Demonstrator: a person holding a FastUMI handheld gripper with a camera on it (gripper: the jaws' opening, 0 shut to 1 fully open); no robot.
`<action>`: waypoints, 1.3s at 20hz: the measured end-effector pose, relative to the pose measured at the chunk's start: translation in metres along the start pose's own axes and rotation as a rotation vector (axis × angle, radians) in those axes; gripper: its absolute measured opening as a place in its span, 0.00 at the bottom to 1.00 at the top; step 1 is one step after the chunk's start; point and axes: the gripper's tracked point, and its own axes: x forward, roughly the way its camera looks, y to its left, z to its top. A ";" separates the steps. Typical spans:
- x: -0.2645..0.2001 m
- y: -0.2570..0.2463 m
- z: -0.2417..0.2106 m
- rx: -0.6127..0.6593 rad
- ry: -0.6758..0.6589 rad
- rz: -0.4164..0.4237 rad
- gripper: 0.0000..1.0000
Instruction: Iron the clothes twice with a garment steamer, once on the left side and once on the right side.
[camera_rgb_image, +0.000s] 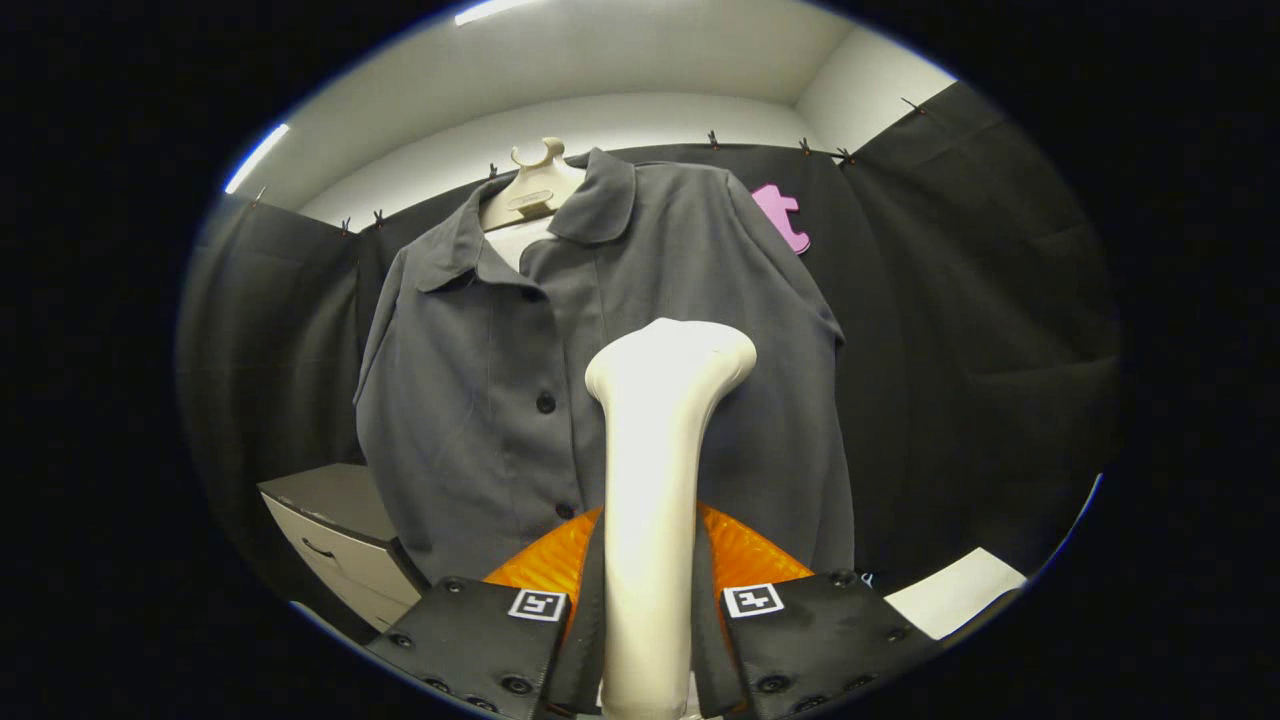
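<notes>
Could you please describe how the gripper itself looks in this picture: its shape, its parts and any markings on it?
The gripper shows two broad, flat black housing plates, one on each side, with dark round screw heads along their edges. Each plate carries a small square black-and-white marker tag near its inner top corner. From between the plates two ribbed fingers extend forward. I can see no cables.

Off to one side I see a pale drawer cabinet (340, 545) against the black cloth wall (980, 330), small clips (712, 138) along its top edge, and a white counter (955, 592) corner opposite.
</notes>
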 end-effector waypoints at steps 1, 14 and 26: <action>-0.003 0.000 -0.008 0.003 0.012 -0.001 0.43; -0.033 -0.017 -0.101 0.049 0.164 -0.048 0.43; -0.052 -0.033 -0.151 0.064 0.254 -0.089 0.43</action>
